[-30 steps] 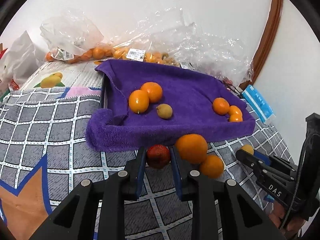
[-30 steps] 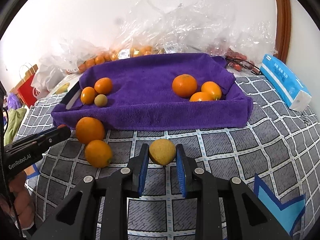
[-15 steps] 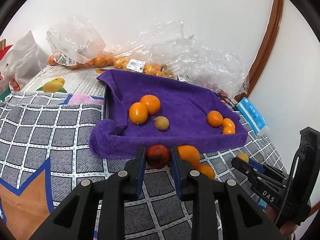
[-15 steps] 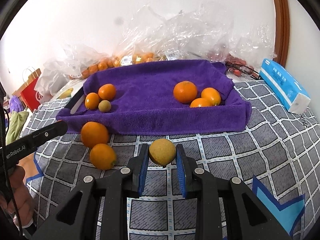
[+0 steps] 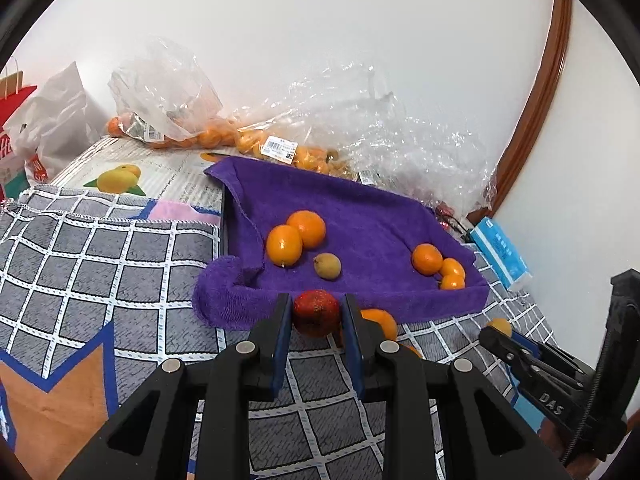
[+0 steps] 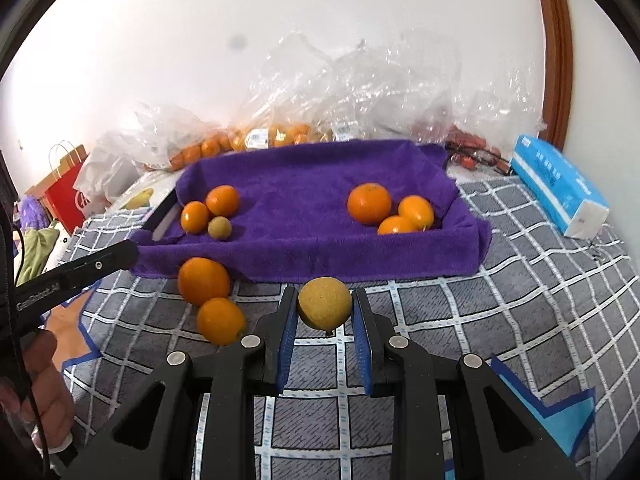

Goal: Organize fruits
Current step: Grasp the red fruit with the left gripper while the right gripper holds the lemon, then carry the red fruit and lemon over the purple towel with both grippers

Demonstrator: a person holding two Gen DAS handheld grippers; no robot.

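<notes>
My left gripper (image 5: pixel 316 314) is shut on a small red fruit (image 5: pixel 316 312), held just above the near rim of the purple towel-lined tray (image 5: pixel 360 208). My right gripper (image 6: pixel 325 308) is shut on a round yellow fruit (image 6: pixel 325 303), lifted over the checked cloth in front of the tray (image 6: pixel 320 256). Inside the tray lie two oranges and a small brown fruit (image 6: pixel 219 227) at the left, and three oranges (image 6: pixel 369 203) at the right. Two loose oranges (image 6: pixel 203 280) rest on the cloth before the tray's left corner.
Clear plastic bags with several oranges (image 5: pixel 216 136) pile up against the wall behind the tray. A blue tissue pack (image 6: pixel 560 188) lies at the right. A red paper bag (image 6: pixel 64 184) and a white bag stand at the far left. A grey checked cloth (image 6: pixel 520 280) covers the surface.
Both grippers have risen a little with their fruits. The left view has tilted and pulled back, so the tray sits farther off and the loose oranges are now partly hidden behind its fingers.
</notes>
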